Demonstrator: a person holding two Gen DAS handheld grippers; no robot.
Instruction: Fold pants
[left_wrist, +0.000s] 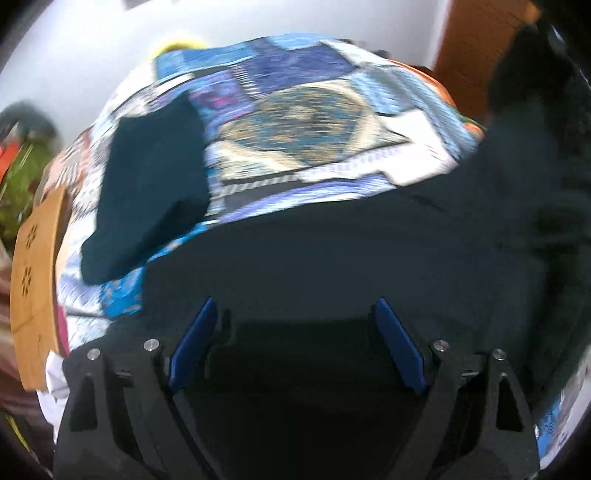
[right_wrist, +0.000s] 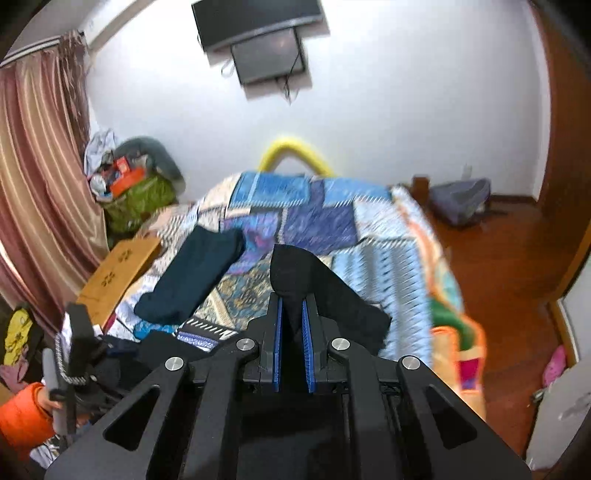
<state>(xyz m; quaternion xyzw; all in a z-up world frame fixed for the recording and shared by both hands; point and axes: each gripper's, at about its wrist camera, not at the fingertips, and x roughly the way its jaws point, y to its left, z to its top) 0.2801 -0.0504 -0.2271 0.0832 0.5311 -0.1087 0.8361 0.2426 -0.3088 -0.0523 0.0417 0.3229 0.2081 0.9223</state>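
Note:
Black pants (left_wrist: 332, 251) lie spread over the near part of a patchwork bedspread (left_wrist: 295, 110), and their cloth rises along the right edge of the left wrist view. My left gripper (left_wrist: 295, 308) hangs just above them, open, blue pads wide apart with nothing between them. In the right wrist view my right gripper (right_wrist: 291, 304) is shut on a fold of the black pants (right_wrist: 295, 269), which sticks up past the fingertips and drapes off to the right, lifted above the bed.
A folded dark teal garment (right_wrist: 192, 277) lies on the bedspread (right_wrist: 332, 221) to the left. A wooden board (right_wrist: 118, 273) leans at the bed's left edge near a curtain (right_wrist: 40, 166). A hand in an orange sleeve (right_wrist: 26, 413) is at lower left. Wooden floor (right_wrist: 498, 277) lies to the right.

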